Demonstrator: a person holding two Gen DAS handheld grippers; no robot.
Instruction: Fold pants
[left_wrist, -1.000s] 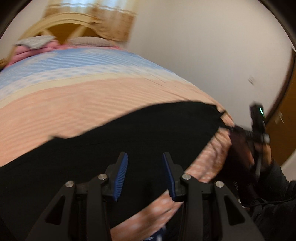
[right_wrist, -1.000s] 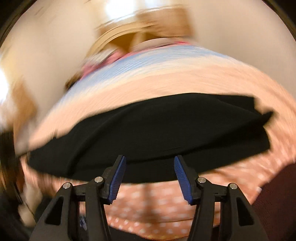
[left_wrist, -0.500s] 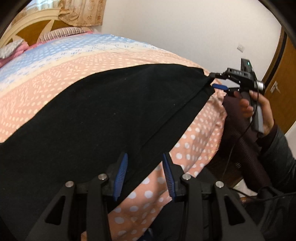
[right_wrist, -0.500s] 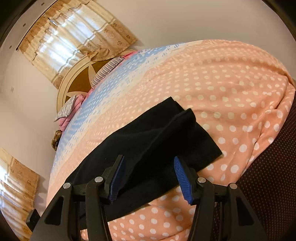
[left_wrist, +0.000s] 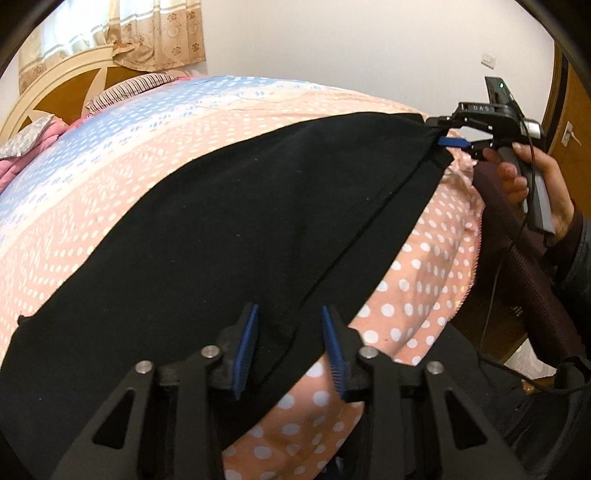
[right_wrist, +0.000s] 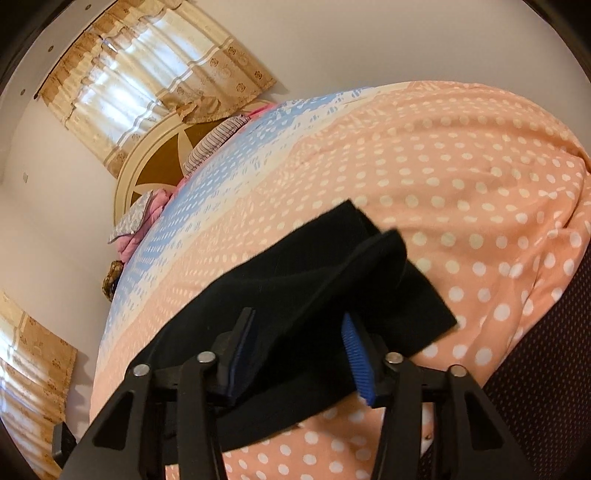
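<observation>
Black pants (left_wrist: 240, 229) spread flat on a peach, white-dotted bedspread (left_wrist: 406, 295), stretching away ahead of the left gripper (left_wrist: 290, 347) and off to both sides of it. Near hem and a long seam line running between the blue pads (left_wrist: 245, 350), bare bedspread just beyond the right-hand pad. Jaws just closing, yet not clenched: a clear gap on either side of the seam, cloth lying slack between, nothing pinched.

Far ahead and to the right of that tool, the right gripper (right_wrist: 299, 350) at the pants' far corner, gripped by a hand (left_wrist: 535, 184) in a dark sleeve, cable trailing down from the handle. Seen from its own camera, a raised double fold of black cloth filling the space between its pads and fanning out ahead and to the right. Jaws likewise just closing around that fold; no telling whether the pads bite the cloth or merely flank it.

Beyond both tools, a pale blue band of the bedspread, then a striped pillow (left_wrist: 136, 86) and pink bedding against a cream, arched headboard (left_wrist: 55, 92). Above that, a beige patterned curtain (left_wrist: 147, 33). Off to the right of the left gripper, a wooden door (left_wrist: 576, 122) and a white wall switch (left_wrist: 489, 59).
</observation>
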